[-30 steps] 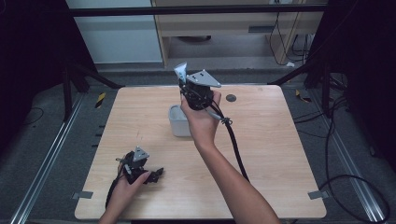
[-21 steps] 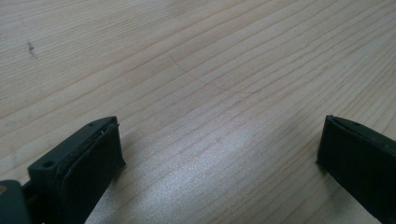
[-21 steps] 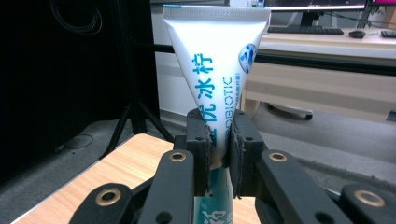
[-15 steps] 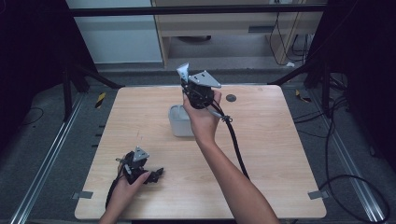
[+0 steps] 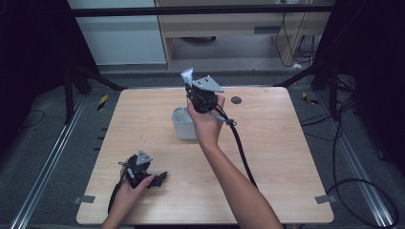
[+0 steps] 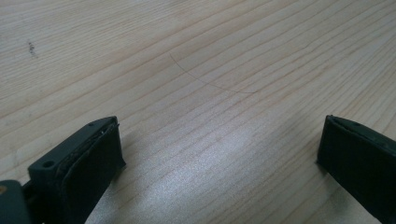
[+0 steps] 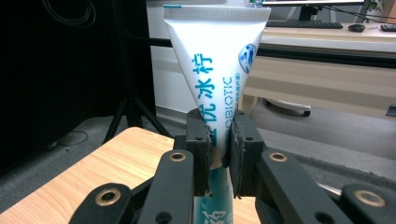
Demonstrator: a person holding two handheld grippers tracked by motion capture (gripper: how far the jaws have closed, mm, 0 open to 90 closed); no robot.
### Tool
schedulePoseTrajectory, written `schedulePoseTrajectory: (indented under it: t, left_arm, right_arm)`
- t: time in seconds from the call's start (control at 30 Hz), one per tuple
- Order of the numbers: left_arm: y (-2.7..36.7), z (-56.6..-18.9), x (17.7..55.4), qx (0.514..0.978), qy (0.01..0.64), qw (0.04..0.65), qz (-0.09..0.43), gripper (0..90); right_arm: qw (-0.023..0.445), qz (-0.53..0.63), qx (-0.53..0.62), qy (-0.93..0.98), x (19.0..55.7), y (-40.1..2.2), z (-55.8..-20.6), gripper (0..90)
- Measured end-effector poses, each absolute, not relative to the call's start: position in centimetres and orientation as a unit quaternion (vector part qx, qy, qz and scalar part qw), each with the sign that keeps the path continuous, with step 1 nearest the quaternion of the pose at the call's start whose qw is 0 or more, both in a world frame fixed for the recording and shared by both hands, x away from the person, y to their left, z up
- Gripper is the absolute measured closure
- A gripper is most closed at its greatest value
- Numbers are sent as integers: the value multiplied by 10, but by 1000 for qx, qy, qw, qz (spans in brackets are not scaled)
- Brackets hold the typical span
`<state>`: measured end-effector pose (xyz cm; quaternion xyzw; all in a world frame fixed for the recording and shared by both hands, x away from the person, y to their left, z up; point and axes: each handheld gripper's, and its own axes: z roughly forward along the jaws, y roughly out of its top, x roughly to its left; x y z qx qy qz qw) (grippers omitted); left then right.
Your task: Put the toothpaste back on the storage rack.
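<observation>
Right gripper (image 5: 192,88), black two-jaw tool with a grey three-cornered plate on top, held up over the far middle of the light wooden table (image 5: 267,157); its jaws are clamped on a white plastic tube with blue lettering (image 7: 212,70). In the right gripper view the tube stands upright between the black pads (image 7: 201,149), pinched around mid-length, flat crimped end up, lower part running down behind the jaws. From the high view the tube's crimped end (image 5: 187,75) pokes up above the gripper. Just below and toward the person sits a small white open-topped plastic container (image 5: 181,125) on the table, part of it hidden by the right hand (image 5: 206,119). Black cable (image 5: 241,148) trails from the right gripper alongside the forearm. Left gripper (image 5: 160,178) rests low at the near left of the table, held in the left hand (image 5: 131,183); its jaws stand wide apart over bare wood, nothing between them.
</observation>
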<state>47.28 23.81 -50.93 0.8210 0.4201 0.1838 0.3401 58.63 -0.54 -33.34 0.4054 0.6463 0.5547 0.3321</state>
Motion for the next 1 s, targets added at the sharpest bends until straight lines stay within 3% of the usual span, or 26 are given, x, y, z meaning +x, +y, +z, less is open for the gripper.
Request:
schedulePoseTrajectory:
  t: [1.0]
  left_arm:
    - [238,-509,473,822,419,338,185,0]
  right_arm:
    - [331,519,417,669,595,6,-386,797]
